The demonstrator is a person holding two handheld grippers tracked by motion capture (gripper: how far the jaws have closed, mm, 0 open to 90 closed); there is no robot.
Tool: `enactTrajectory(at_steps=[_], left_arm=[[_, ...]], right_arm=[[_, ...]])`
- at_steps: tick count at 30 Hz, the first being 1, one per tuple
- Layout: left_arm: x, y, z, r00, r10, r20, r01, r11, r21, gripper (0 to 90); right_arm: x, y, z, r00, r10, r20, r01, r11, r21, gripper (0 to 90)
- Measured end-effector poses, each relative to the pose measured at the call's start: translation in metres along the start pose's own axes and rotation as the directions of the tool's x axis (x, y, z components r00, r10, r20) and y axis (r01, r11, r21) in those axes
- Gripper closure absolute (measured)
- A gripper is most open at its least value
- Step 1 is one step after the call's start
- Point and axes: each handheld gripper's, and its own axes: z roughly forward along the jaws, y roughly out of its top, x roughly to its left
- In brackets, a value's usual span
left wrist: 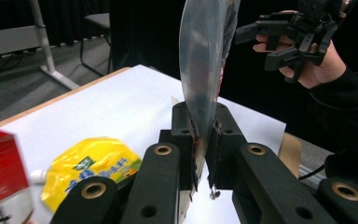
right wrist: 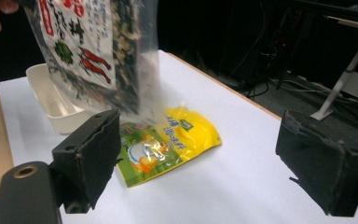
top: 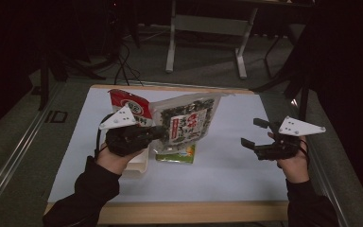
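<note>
left gripper (top: 157, 134) pinches the seaweed bag (top: 185, 124) above the table's (top: 246, 161) near-left corner. we judge it light, limp, slippery; our right gripper (top: 251, 134) gapes wide, best taking its free edge.

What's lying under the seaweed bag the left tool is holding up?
Under the raised seaweed bag a yellow-green pouch lies flat on the white table cover. Its near corner is hidden behind the bag and a tool jaw. A white tray sits beside it, partly covered too.
</note>
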Motion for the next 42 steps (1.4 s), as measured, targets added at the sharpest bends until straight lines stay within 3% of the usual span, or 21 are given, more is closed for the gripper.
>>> enactTrajectory(at_steps=[15,18,23,28,33,37,42], left_arm=[[0.02,-0.011,-0.042,0.9946,-0.029,-0.1,0.031,0.9992,0.026,84.7],[0.027,-0.017,-0.052,0.9901,-0.044,-0.133,0.05,0.9981,0.036,84.7],[0.033,-0.023,-0.062,0.9866,-0.051,-0.155,0.06,0.9969,0.052,84.8],[0.044,-0.033,-0.073,0.9776,-0.069,-0.199,0.086,0.9932,0.078,84.8],[0.055,-0.044,-0.078,0.969,-0.095,-0.228,0.118,0.9887,0.092,84.7],[0.061,-0.05,-0.08,0.9623,-0.093,-0.255,0.124,0.9864,0.108,84.7],[0.064,-0.054,-0.082,0.9598,-0.1,-0.262,0.136,0.9831,0.122,84.7]], right_arm=[[0.007,-0.02,0.01,0.999,0.014,-0.042,-0.013,1.0,0.007,14.0],[0.009,-0.023,0.013,0.9985,0.012,-0.053,-0.012,1.0,0.01,14.0],[0.012,-0.026,0.016,0.9981,0.01,-0.061,-0.009,1.0,0.015,14.0],[0.012,-0.032,0.018,0.9973,0.022,-0.07,-0.021,1.0,0.019,14.0],[0.013,-0.037,0.022,0.996,0.032,-0.083,-0.03,0.999,0.032,14.0],[0.013,-0.039,0.025,0.9956,0.038,-0.086,-0.034,0.999,0.04,14.0],[0.014,-0.041,0.027,0.9957,0.033,-0.087,-0.029,0.998,0.049,14.0]])
